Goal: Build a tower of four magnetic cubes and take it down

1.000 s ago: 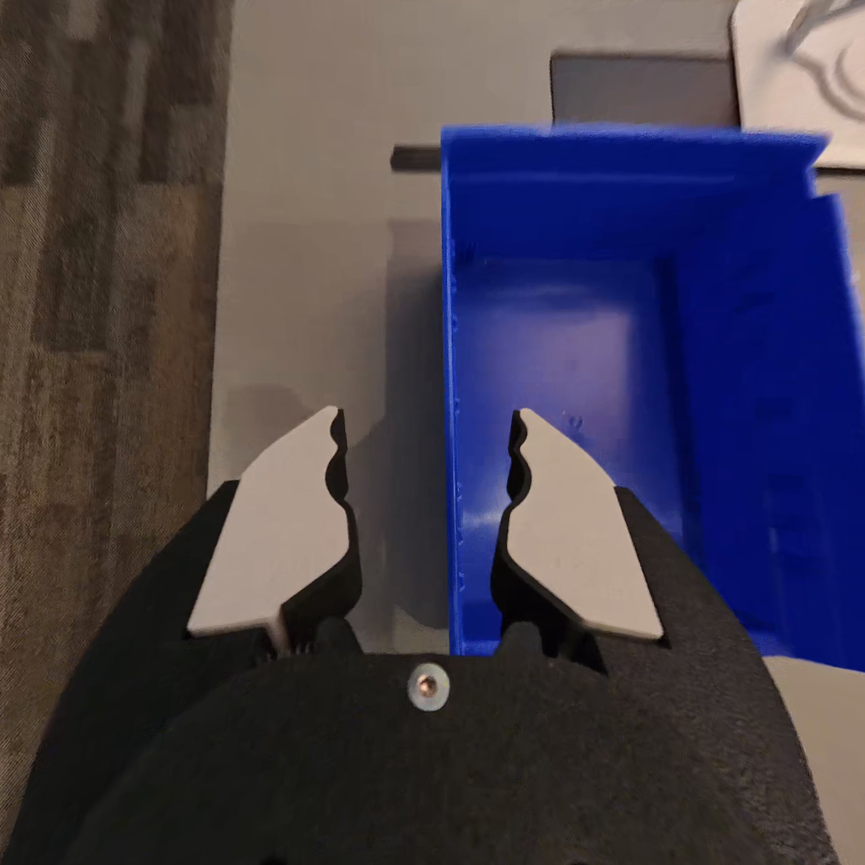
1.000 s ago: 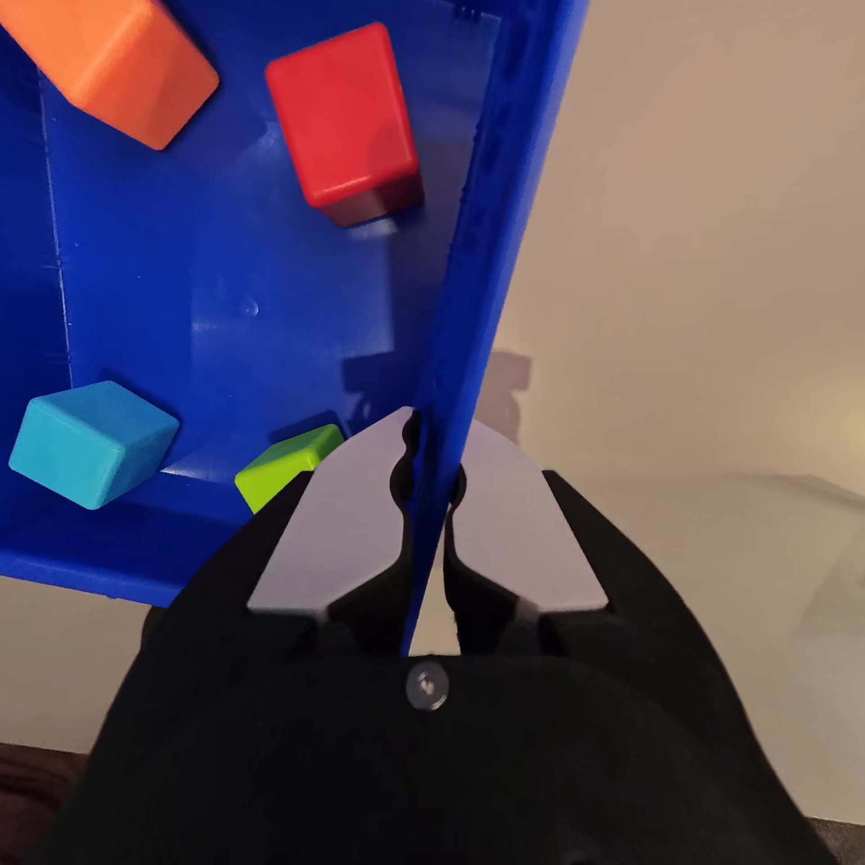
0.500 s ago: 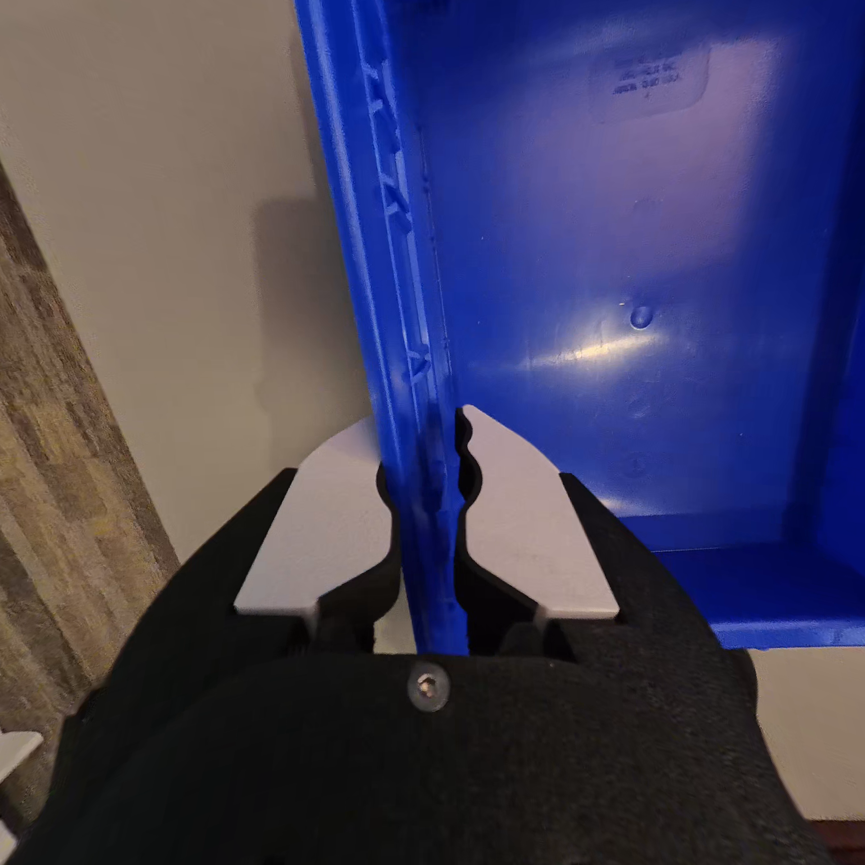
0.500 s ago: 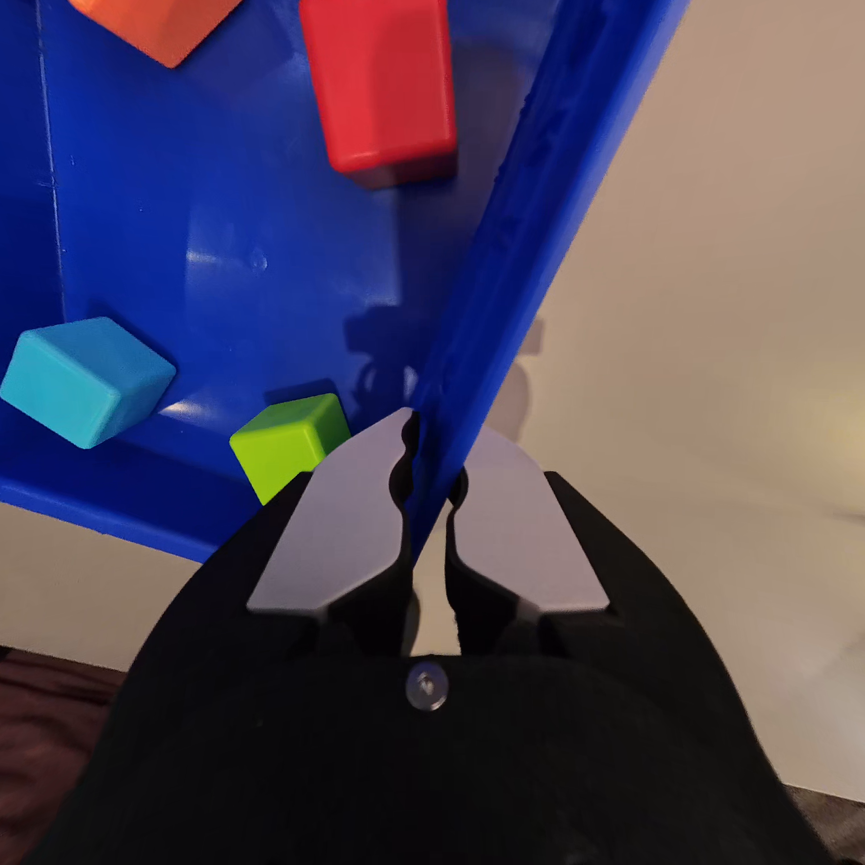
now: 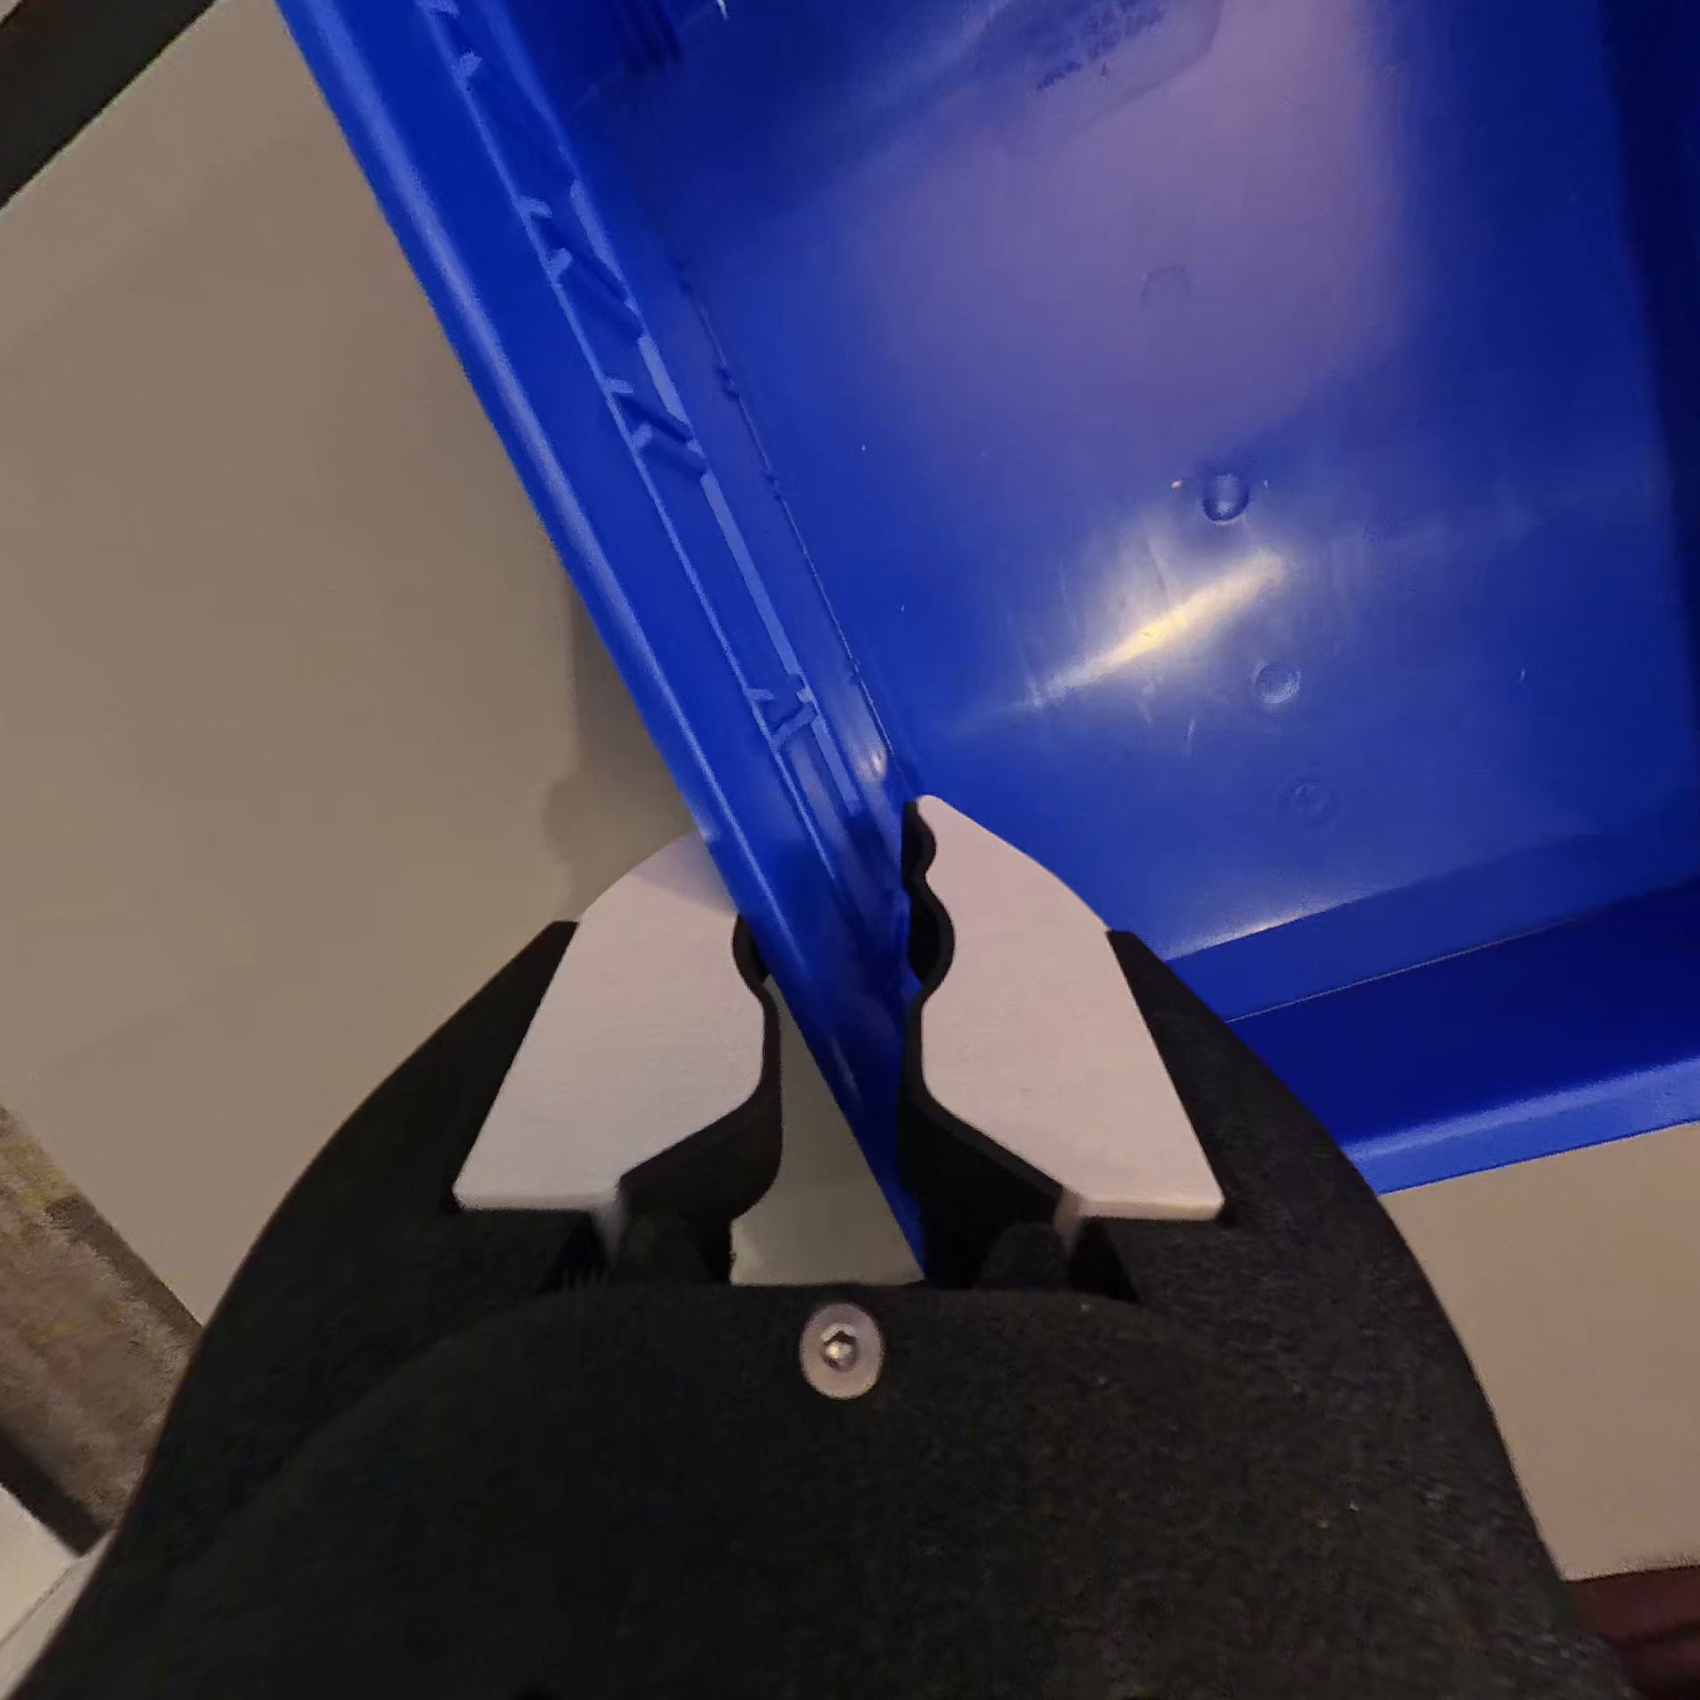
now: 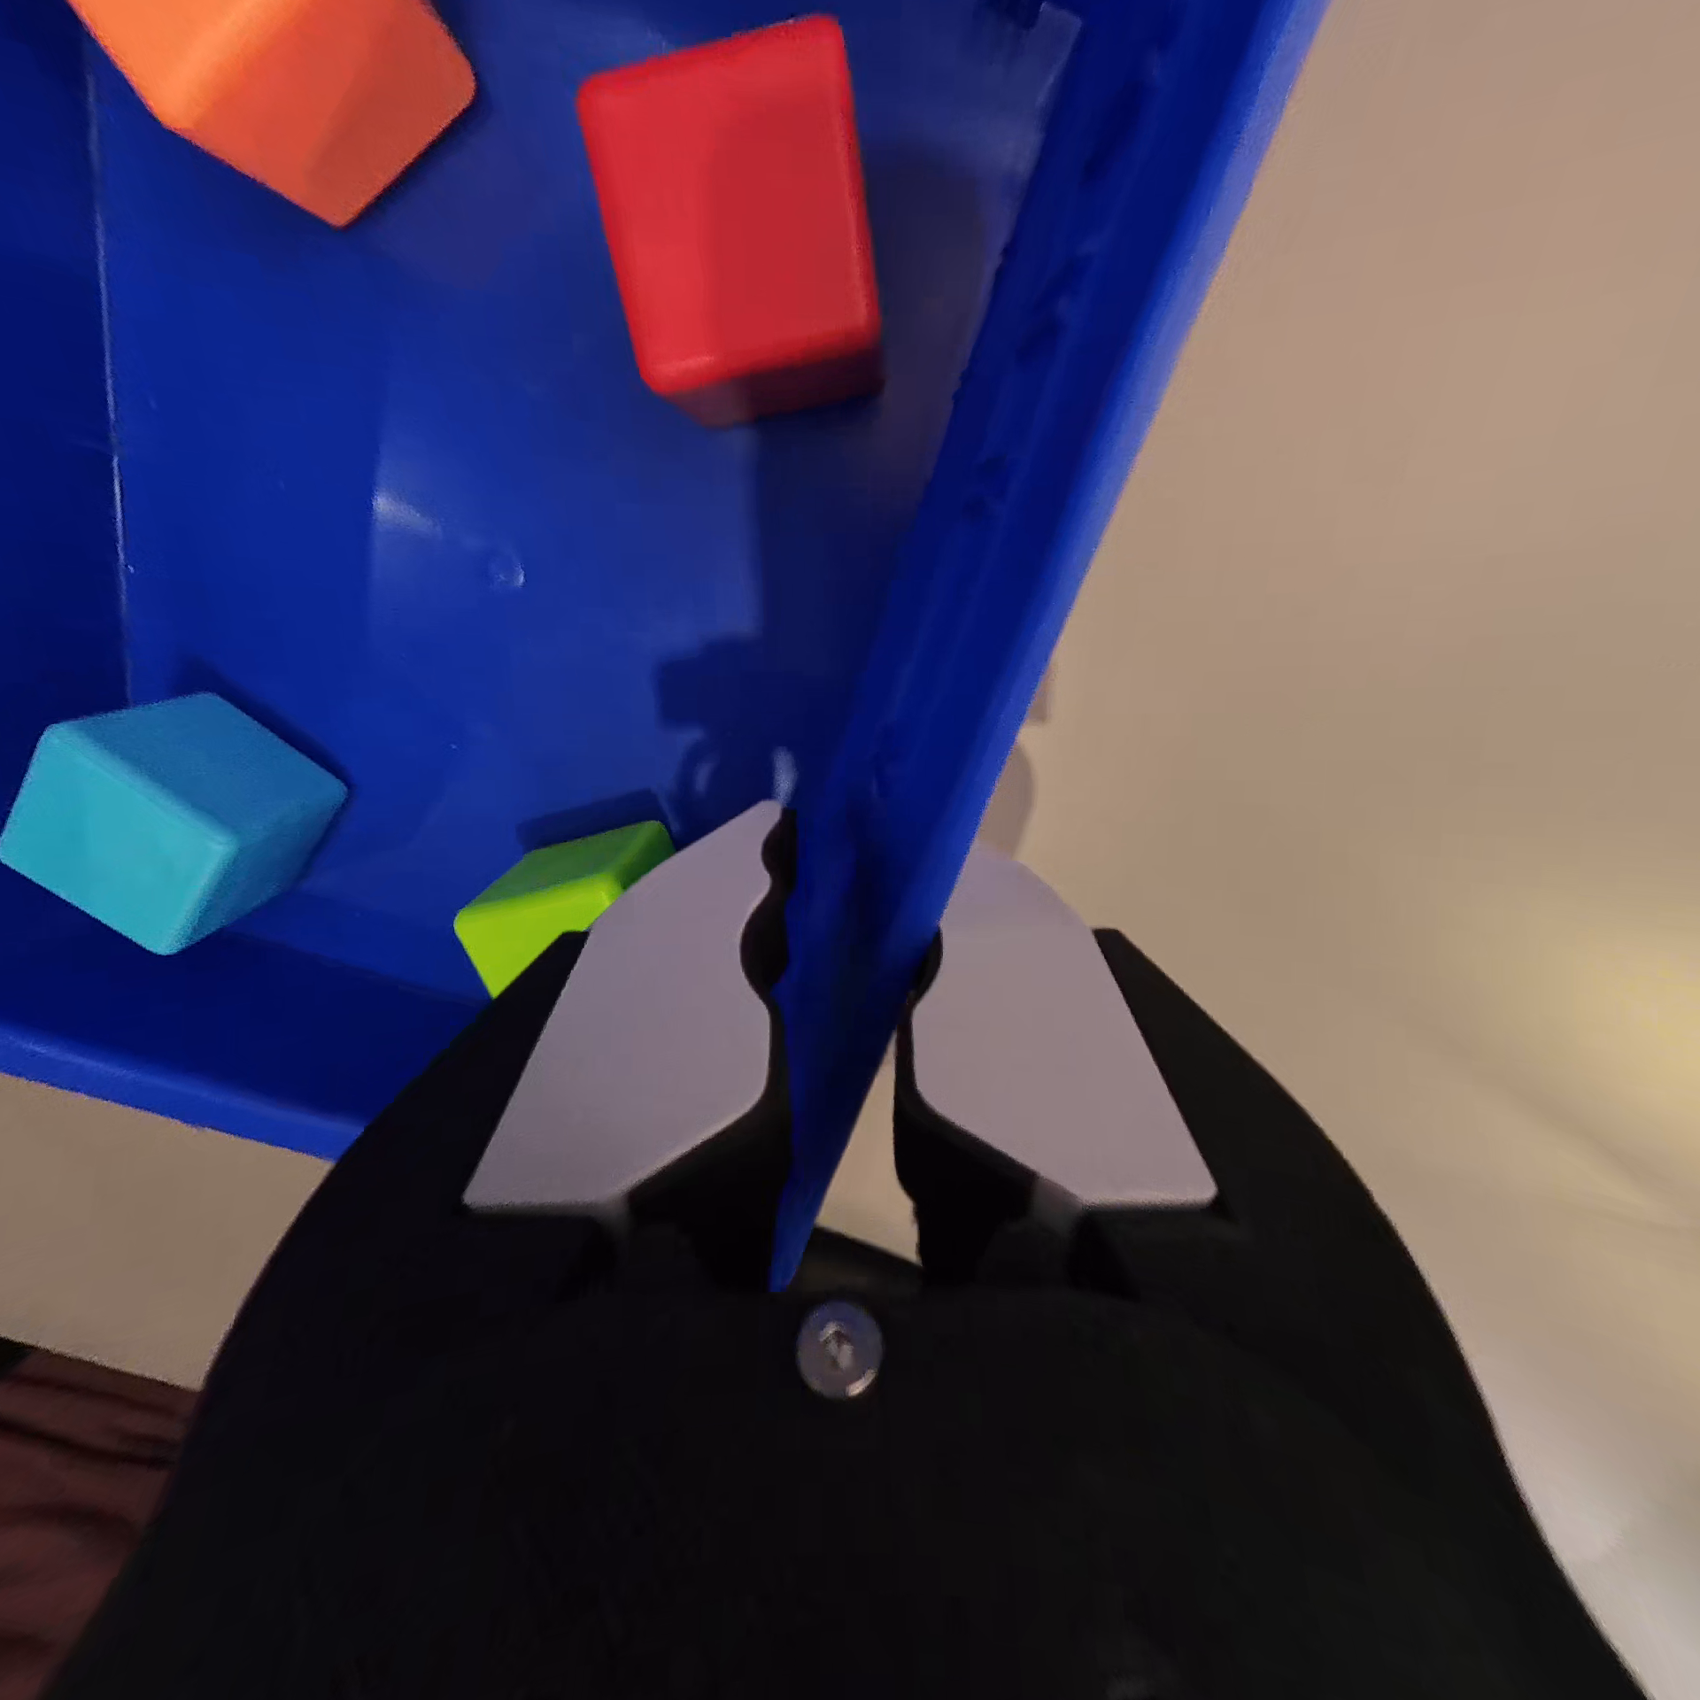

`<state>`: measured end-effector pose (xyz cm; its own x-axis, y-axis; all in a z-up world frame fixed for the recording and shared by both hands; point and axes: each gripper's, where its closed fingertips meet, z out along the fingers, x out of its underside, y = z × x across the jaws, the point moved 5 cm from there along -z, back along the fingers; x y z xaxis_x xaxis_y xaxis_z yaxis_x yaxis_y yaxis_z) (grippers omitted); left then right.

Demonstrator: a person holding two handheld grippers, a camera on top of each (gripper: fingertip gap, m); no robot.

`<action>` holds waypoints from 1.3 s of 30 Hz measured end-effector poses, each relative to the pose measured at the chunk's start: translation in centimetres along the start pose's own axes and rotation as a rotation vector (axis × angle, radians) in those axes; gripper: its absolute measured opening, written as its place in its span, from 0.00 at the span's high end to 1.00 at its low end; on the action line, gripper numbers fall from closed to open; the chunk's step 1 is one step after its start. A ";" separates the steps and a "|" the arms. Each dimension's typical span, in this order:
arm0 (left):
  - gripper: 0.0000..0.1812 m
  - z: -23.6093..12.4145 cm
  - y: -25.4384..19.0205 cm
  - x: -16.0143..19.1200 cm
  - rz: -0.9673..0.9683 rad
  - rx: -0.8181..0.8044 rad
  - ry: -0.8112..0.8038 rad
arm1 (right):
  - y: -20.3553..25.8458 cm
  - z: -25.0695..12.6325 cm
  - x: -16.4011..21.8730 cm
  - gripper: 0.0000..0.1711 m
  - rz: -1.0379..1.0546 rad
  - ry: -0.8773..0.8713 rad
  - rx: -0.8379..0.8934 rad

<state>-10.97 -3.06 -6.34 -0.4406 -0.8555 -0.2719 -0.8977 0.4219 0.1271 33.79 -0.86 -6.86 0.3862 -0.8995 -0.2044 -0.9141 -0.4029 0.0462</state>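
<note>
Both grippers clamp opposite side walls of the blue bin (image 6: 993, 570), and the coming move looks to turn on that shared hold. In the right wrist view the right gripper (image 6: 851, 906) has its fingers narrowed onto a wall that rises from the lower centre of the frame toward the upper right, so the bin's inside lies to the left of the fingers. The cubes sit there on the floor: green cube (image 6: 552, 892) just beside the left finger, teal cube (image 6: 175, 819) at the left edge, red cube (image 6: 736, 212) top centre near the gripped wall, orange cube (image 6: 285, 92) in the upper left. In the left wrist view the left gripper (image 5: 832, 906) pinches the other wall, which slants toward the upper left; the bare bin floor fills the right of that frame. The pale tabletop (image 6: 1380, 736) lies open outside both walls. The right gripper is nearer the cubes.
</note>
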 end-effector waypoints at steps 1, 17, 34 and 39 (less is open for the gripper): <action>0.86 0.0 -0.7 -0.3 0.017 -0.005 0.000 | 0.0 0.3 -0.2 0.87 0.003 0.002 0.006; 0.81 0.0 -5.2 -2.1 0.051 0.100 -0.057 | -2.4 2.0 0.3 0.85 0.098 0.084 0.077; 0.57 -11.1 1.3 -3.7 -0.030 -0.175 -0.575 | -3.9 2.3 0.5 0.96 0.160 0.192 -0.129; 0.56 -15.1 5.0 -2.1 -0.079 -0.460 -0.735 | -5.0 1.6 1.5 0.96 0.142 0.224 -0.147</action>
<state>-14.61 -3.74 9.24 -0.4037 -0.3997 -0.8229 -0.9086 0.0701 0.4117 38.79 0.08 -9.01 0.2882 -0.9569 0.0344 -0.9395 -0.2757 0.2033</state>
